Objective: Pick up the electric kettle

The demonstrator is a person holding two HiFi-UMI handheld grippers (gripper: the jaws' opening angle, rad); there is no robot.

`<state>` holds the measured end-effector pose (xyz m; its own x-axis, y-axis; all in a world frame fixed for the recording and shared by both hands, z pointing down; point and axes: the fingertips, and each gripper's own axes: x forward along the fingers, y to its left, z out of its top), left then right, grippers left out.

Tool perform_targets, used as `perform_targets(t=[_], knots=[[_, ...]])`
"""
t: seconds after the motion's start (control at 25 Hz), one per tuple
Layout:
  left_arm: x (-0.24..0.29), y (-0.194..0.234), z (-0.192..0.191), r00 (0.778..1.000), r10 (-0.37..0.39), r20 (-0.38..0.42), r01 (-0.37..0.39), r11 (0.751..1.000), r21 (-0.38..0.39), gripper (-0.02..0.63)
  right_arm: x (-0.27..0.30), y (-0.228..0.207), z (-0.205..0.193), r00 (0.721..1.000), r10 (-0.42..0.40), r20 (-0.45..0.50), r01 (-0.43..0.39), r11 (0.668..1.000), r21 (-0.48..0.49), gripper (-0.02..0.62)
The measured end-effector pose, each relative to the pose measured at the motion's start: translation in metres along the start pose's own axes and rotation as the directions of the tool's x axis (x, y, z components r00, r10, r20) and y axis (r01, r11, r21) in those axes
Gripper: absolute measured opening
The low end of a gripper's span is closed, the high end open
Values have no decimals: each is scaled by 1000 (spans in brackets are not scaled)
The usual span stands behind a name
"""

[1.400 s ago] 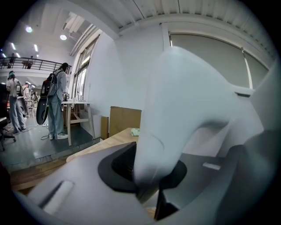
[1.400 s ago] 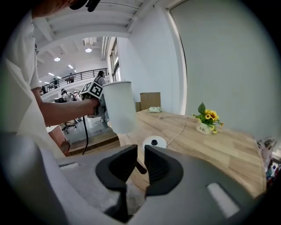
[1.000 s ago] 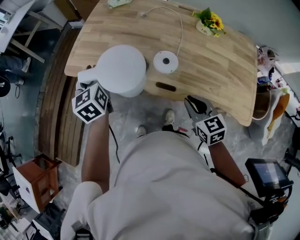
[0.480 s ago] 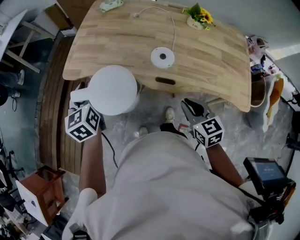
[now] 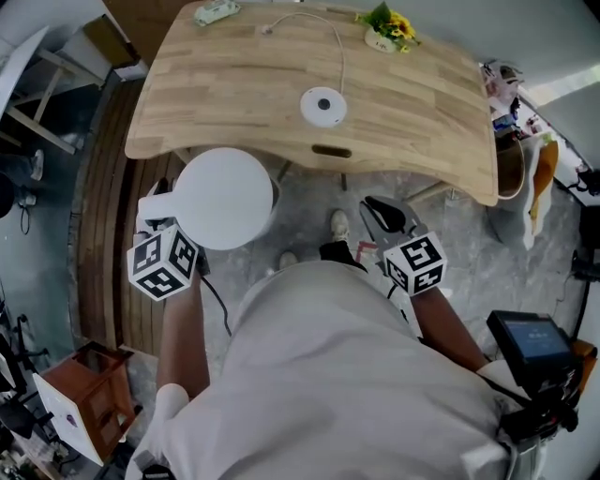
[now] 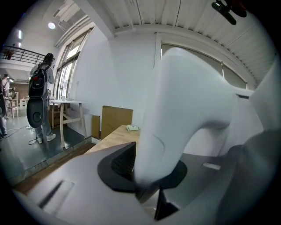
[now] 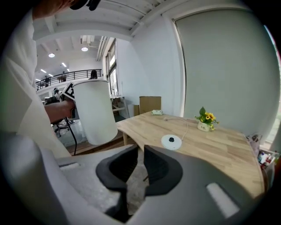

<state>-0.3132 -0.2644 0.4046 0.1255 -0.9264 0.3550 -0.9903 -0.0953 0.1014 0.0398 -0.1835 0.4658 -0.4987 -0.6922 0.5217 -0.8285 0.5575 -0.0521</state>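
Observation:
The white electric kettle (image 5: 223, 199) hangs in the air just off the near edge of the wooden table (image 5: 412, 122), over the floor. My left gripper (image 5: 161, 202) is shut on its handle (image 6: 184, 101), which fills the left gripper view between the black pads (image 6: 120, 165). The kettle's round white base (image 5: 322, 106) stays on the table with its cord running to the far edge. My right gripper (image 5: 380, 211) is held over the floor to the right, jaws together with nothing in them. The right gripper view shows the kettle (image 7: 94, 112) at the left and the base (image 7: 171, 141) past my right gripper (image 7: 141, 156).
A small pot of yellow flowers (image 5: 384, 28) and a small green object (image 5: 216, 11) sit at the table's far edge. A wooden stool (image 5: 80, 394) stands at the lower left, a screen on a stand (image 5: 534, 342) at the lower right. A person (image 6: 39, 105) stands far off.
The kettle, held in my left gripper, has come off the table edge and back toward my body. My right gripper has drawn back with it, still shut and empty.

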Motion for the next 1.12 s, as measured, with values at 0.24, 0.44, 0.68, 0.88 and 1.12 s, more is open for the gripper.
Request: perform_targets(t=[0.24,0.44,0.68,0.88,1.12], knots=[[-14,11,-8,1000,-3,-9,3,1000,0,67,-2,20,0,1000,-6,4,6,1000,-15,41],[-23,16,-13,1000,-10,-10,10,1000,7,69,-5,31,-5,1000,-13,4,14,1000,-20,37],[-25,16,-17,1000,-22,-12,22,1000,8,67,-6,39,-7,1000,-14,7,14,1000,-27,35],[-24,10,-20,999,-34,-18,34,999,11,67,-7,42,-7,1000,-13,16,14,1000,-28,32],[-22,9,-20,999,-37,-22,37,999,19,69,-7,44,-6,1000,-13,16,14,999,-40,31]])
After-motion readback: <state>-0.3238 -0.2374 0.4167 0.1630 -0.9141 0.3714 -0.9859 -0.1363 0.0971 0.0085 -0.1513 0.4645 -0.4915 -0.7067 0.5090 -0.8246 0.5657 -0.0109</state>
